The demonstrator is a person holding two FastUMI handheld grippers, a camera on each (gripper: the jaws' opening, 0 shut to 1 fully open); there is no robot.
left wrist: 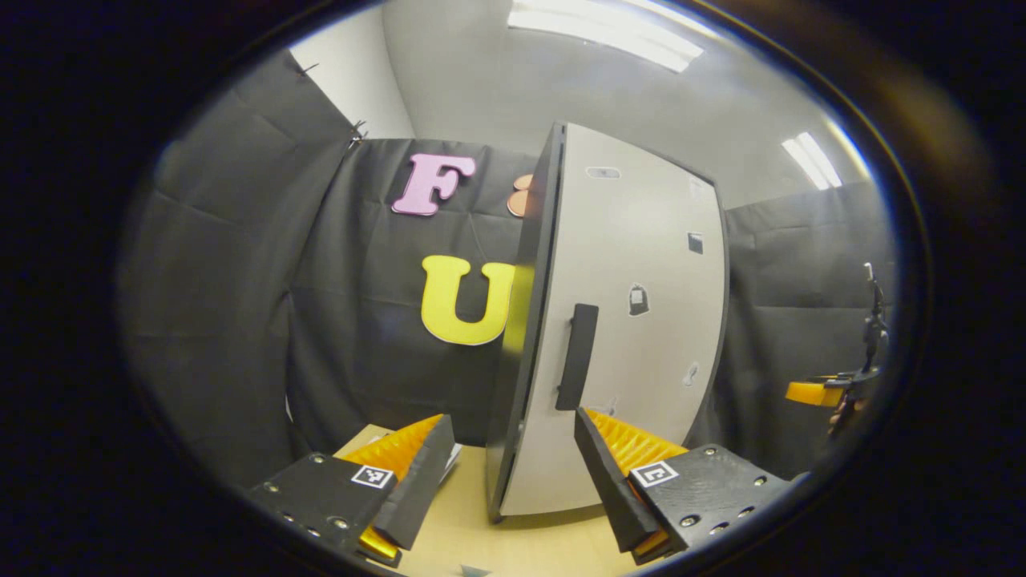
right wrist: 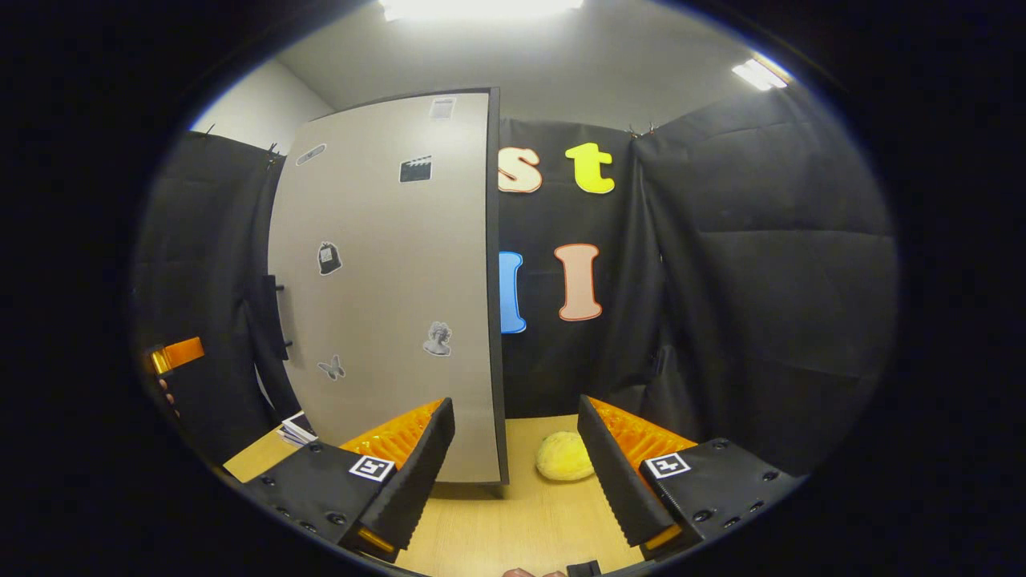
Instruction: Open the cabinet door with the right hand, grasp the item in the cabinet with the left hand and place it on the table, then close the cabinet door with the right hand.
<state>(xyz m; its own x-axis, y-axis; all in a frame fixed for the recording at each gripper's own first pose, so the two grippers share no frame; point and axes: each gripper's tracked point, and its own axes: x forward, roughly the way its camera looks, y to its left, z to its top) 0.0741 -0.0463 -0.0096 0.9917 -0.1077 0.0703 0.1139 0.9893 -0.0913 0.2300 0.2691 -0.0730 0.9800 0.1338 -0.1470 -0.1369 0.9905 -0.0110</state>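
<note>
Yellow ball (right wrist: 564, 457) lies on the table (right wrist: 513, 521) in the right gripper view; left gripper view shows the cabinet (left wrist: 633, 320) handle (left wrist: 578, 357). Both grippers (left wrist: 513, 473) (right wrist: 513, 473) gape empty.

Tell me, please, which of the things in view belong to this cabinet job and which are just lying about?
Belonging to the job:
- tall grey cabinet with closed door
- black bar handle
- round yellow fuzzy item
- light wooden table
- left tongs, open
- right tongs, open

Lying about:
- small stack of printed cards
</note>
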